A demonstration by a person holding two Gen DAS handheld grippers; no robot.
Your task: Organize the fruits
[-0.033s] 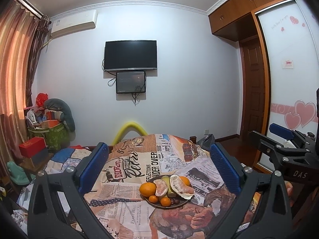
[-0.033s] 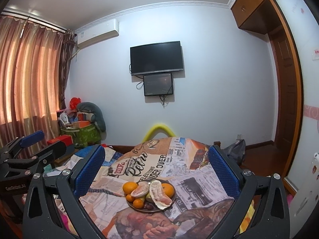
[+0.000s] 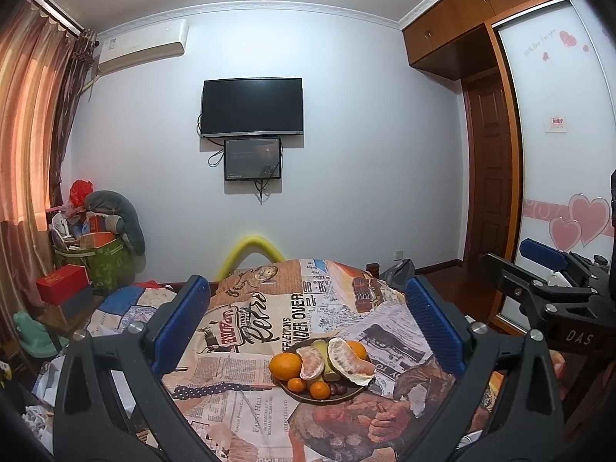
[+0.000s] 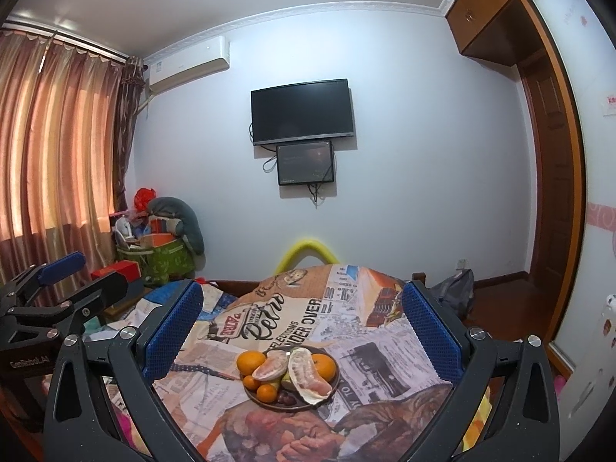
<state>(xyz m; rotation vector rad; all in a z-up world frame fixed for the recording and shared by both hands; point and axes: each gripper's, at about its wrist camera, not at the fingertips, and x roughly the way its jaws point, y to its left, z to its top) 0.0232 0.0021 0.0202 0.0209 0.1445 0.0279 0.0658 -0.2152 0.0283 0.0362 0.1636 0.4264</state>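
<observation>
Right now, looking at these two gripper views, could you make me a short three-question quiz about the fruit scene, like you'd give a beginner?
1. True or false: the left gripper is shut on a fruit.
2. Where do the fruits sit? A) loose on the tablecloth B) piled on the dark plate C) in the green bag
3. What large pale fruit pieces lie among the big orange and the small oranges?

Key:
1. False: both it and the right gripper are open and hold nothing.
2. B.
3. Peeled pomelo segments.
</observation>
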